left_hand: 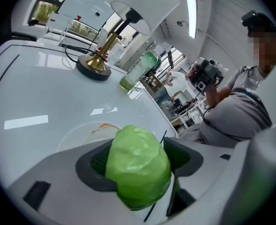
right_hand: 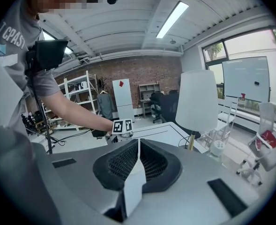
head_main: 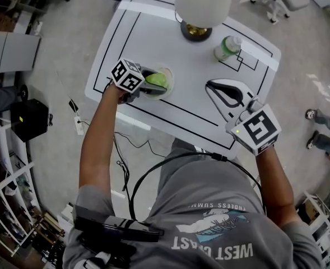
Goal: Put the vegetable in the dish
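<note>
My left hand-held gripper [head_main: 151, 86] grasps the green vegetable [left_hand: 138, 165] right above the dish [head_main: 171, 76] at the tabletop's [head_main: 170, 32] near left. My right hand-held gripper [head_main: 226, 92], clenched and empty, sits well apart to the right.

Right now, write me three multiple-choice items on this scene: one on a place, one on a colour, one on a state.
1. Where is the vegetable?
A. in the left gripper, over the dish
B. beside the lamp base
C. beside the bottle

2. What colour is the vegetable?
A. red
B. green
C. purple

3. How do the jaws of the right gripper stand?
A. wide apart
B. on the bottle
C. together, empty

1 A: its pads press it above the dish.
2 B: it shows bright green.
3 C: its pads meet with nothing between.
</note>
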`<action>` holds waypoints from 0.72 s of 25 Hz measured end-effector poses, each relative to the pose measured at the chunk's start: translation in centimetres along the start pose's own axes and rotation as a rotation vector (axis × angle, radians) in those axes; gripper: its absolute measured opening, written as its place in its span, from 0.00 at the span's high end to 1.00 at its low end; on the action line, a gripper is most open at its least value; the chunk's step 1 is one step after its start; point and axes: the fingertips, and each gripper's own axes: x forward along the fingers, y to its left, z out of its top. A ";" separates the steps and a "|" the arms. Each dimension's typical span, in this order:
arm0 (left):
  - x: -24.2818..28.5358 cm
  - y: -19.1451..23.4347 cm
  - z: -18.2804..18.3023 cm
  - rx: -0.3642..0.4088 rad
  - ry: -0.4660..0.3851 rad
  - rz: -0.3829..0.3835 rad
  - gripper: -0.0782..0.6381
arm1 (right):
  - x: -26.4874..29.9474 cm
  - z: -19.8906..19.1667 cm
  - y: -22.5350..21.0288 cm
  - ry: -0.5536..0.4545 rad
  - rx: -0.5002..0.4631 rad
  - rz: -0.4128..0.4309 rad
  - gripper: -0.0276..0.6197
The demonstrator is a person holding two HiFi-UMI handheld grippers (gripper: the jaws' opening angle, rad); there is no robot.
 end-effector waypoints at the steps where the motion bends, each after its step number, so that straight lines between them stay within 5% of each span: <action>1: 0.0 -0.1 -0.1 0.015 0.012 -0.009 0.46 | 0.2 -0.1 0.1 0.004 -0.002 0.005 0.94; 7: -1.9 2.2 2.1 0.205 -0.052 0.157 0.38 | 2.0 -1.2 0.9 0.048 0.003 0.049 0.94; 14: -1.8 3.2 1.8 0.194 -0.070 0.182 0.36 | 2.8 -2.1 0.5 0.058 0.021 0.058 0.94; 18: -3.1 2.4 3.9 0.196 -0.208 0.259 0.36 | 2.7 -1.4 -0.1 0.019 0.024 0.045 0.94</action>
